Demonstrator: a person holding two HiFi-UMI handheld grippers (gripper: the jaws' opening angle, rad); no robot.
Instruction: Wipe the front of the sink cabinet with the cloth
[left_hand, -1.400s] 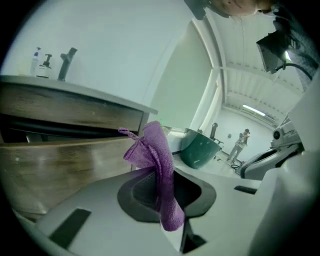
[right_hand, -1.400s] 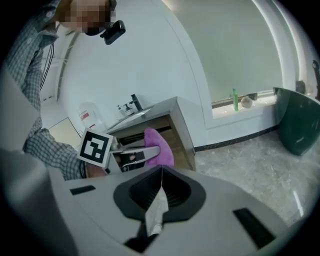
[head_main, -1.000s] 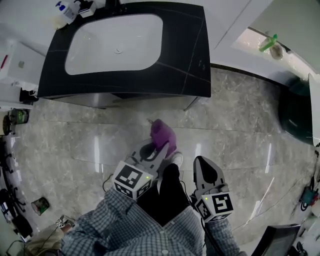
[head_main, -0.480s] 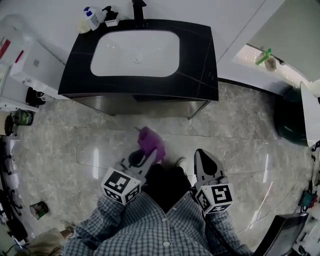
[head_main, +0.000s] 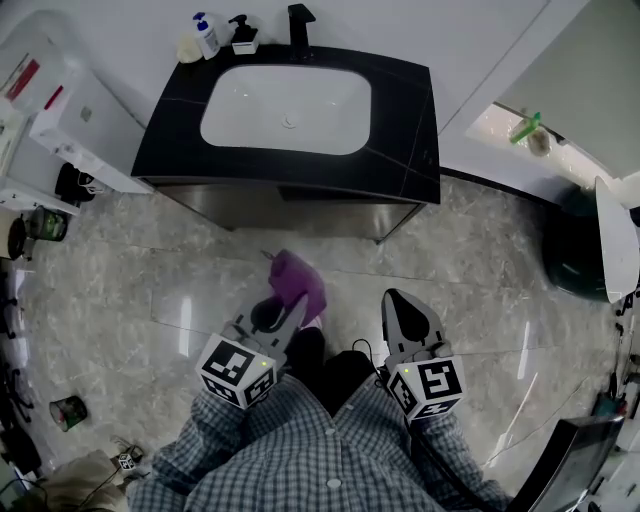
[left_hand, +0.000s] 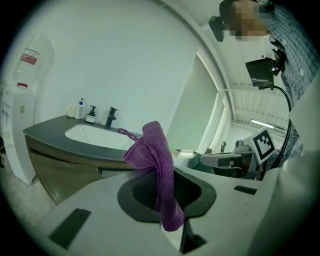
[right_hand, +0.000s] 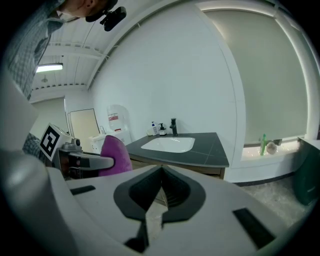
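A purple cloth (head_main: 295, 282) (left_hand: 156, 165) (right_hand: 114, 154) is pinched in my left gripper (head_main: 290, 305), which is shut on it, with most of the cloth standing above the jaws. The sink cabinet (head_main: 285, 208) (left_hand: 65, 167) (right_hand: 200, 167) has a dark countertop (head_main: 410, 120) and a white basin (head_main: 285, 108); its wooden front faces me, about a step away. My right gripper (head_main: 405, 312) is shut with nothing in it and hangs beside the left one, over the marble floor. Neither gripper touches the cabinet.
Soap bottles (head_main: 205, 35) and a black tap (head_main: 298, 22) stand at the back of the countertop. A white appliance (head_main: 75, 125) is left of the cabinet. A dark green bin (head_main: 575, 245) sits at the right, and a green bottle (head_main: 528, 128) on a ledge. Cables lie on the floor (head_main: 120, 300).
The view has shifted: the cabinet now sits more to the centre and further up. Both grippers stay low in front of the person, the left still gripping the cloth.
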